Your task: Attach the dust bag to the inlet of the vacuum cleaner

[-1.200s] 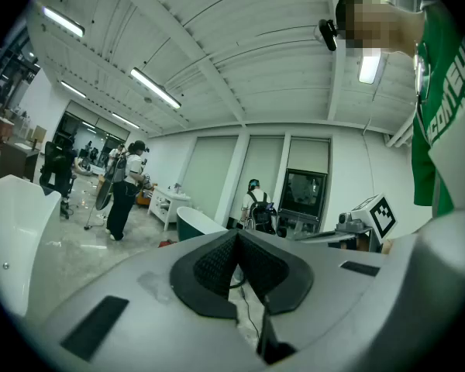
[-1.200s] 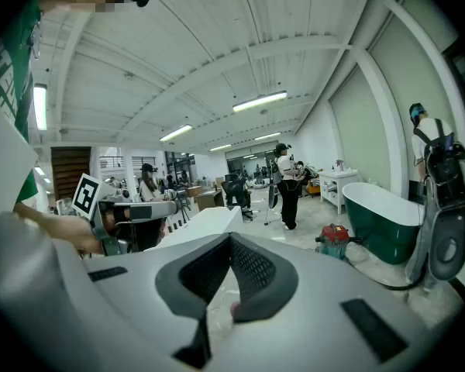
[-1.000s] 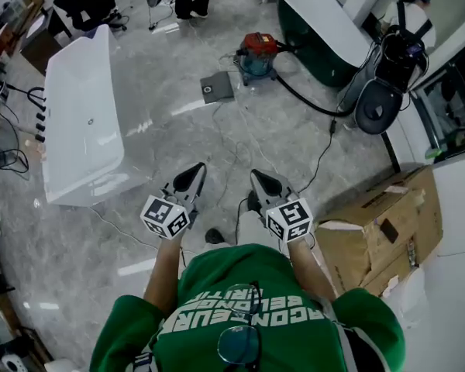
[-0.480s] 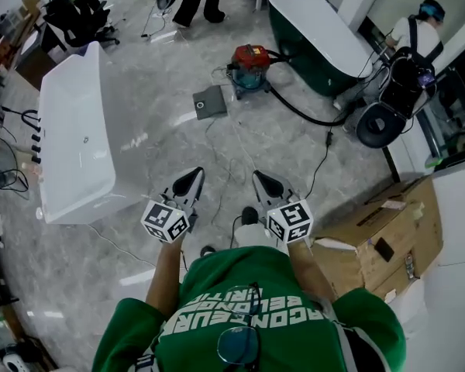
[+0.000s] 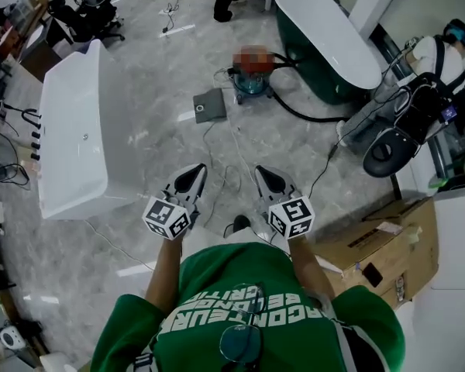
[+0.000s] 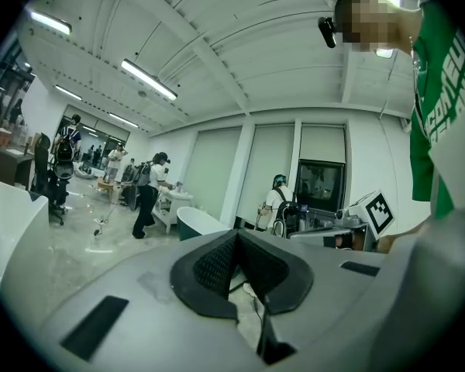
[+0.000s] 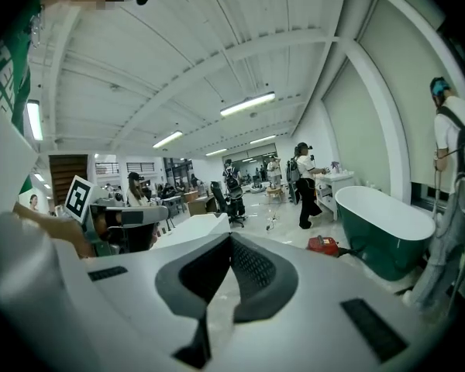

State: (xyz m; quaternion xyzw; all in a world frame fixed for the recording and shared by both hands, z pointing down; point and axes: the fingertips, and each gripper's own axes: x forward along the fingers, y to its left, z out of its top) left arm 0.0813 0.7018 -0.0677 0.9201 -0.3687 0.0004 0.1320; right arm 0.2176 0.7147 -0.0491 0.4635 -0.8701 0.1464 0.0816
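Head view: left gripper (image 5: 194, 170) and right gripper (image 5: 262, 170) clenched empty, well short of the vacuum cleaner (image 5: 253, 84), guess nothing to grab yet.

Left tool (image 5: 192, 177), right tool (image 5: 267, 178) over floor (image 5: 170, 76); vacuum cleaner (image 5: 252, 84) ahead, perhaps dust bag (image 5: 210, 105) beside.

Left tool (image 5: 192, 177), right tool (image 5: 266, 177) side by side, jaws closed, empty, held forward
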